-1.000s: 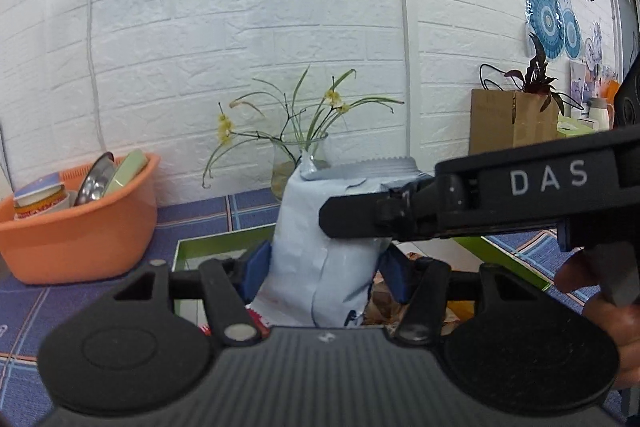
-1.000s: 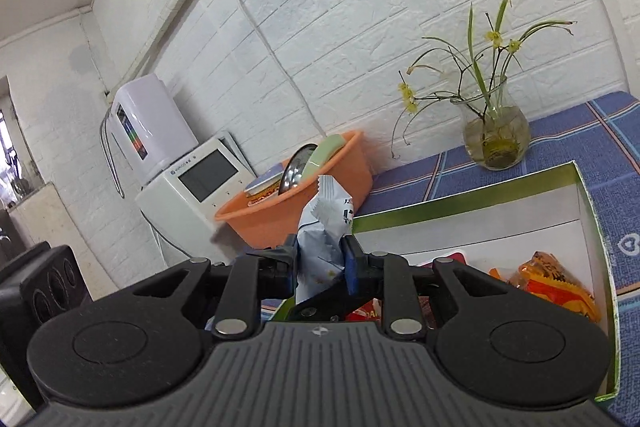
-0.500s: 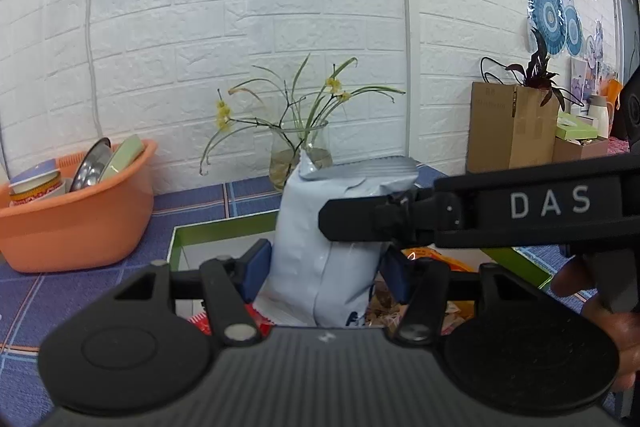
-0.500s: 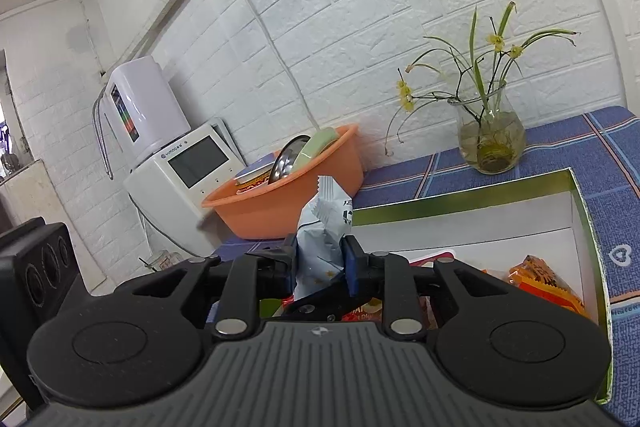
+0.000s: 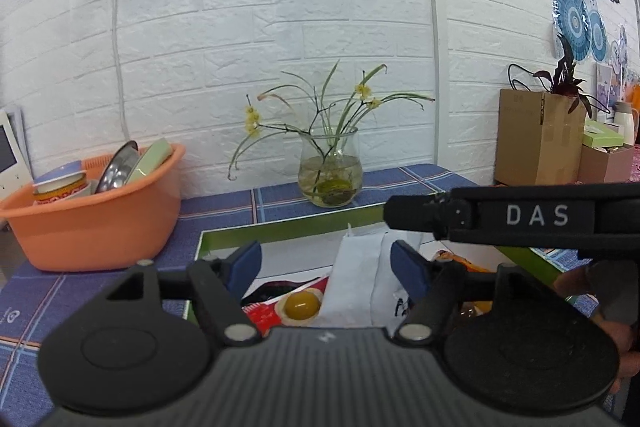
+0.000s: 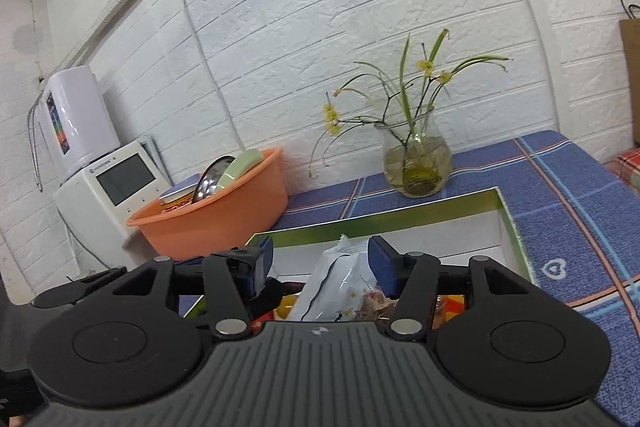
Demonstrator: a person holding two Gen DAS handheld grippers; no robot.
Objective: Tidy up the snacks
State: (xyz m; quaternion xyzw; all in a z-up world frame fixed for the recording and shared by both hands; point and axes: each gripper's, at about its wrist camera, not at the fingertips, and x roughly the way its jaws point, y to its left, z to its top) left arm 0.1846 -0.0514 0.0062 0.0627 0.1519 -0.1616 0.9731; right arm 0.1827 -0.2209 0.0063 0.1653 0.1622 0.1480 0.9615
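A white snack bag (image 5: 362,277) stands in the green-rimmed white box (image 5: 280,227), leaning among other snacks. My left gripper (image 5: 326,265) is open, its blue pads apart on either side of the bag. My right gripper (image 6: 320,259) is open too, with the same bag (image 6: 340,283) loose between its pads. A red packet with a yellow egg tart picture (image 5: 298,305) lies left of the bag, and orange snack packets (image 5: 460,259) lie to its right. The right gripper's body (image 5: 520,217) crosses the left wrist view.
An orange basin (image 5: 92,215) with dishes stands at the left. A glass vase (image 5: 330,173) with flowers stands behind the box. A white appliance (image 6: 104,183) sits at the table's left end. A cardboard box with a plant (image 5: 538,139) stands at the right.
Both grippers opened and let go of the white bag. The bag dropped lower into the box and now leans there. Both views have shifted.
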